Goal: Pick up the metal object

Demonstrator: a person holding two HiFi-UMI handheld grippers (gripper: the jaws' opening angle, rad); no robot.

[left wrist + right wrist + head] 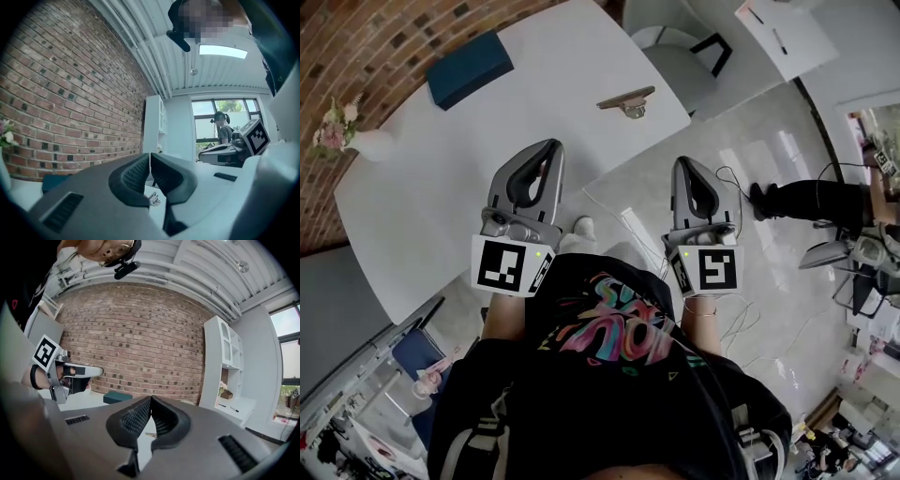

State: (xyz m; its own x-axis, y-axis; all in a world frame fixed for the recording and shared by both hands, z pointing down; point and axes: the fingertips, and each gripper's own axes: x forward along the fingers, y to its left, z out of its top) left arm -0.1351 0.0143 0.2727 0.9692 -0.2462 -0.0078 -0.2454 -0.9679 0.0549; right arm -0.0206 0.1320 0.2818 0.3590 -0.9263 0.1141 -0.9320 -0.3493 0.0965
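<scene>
Head view: I hold both tools out in front of my chest, side by side and well apart. My left gripper is over the near part of the white table, and my right gripper is past the table edge, over the floor. The metal object, a clip-like piece, lies flat near the table's far right corner, well ahead of both tips. Nothing is touching it. A teal box and a vase of flowers sit further left, out of the way. A chair stands beyond the corner.

Left gripper view: my jaws are pressed together at the tips with nothing between the pads. The metal object shows low in the gap behind the tips, on the tabletop ahead. The tool points about level, along the table towards the brick wall.

Right gripper view: these jaws are also pressed tight together and empty. A sliver of the metal object shows under them, far off.

My read is that this is the approach, with no grasp started. Both tools are carried closed and level. Whichever goes for the clip needs to spread first and drop to table height, since the clip lies flat and low.
</scene>
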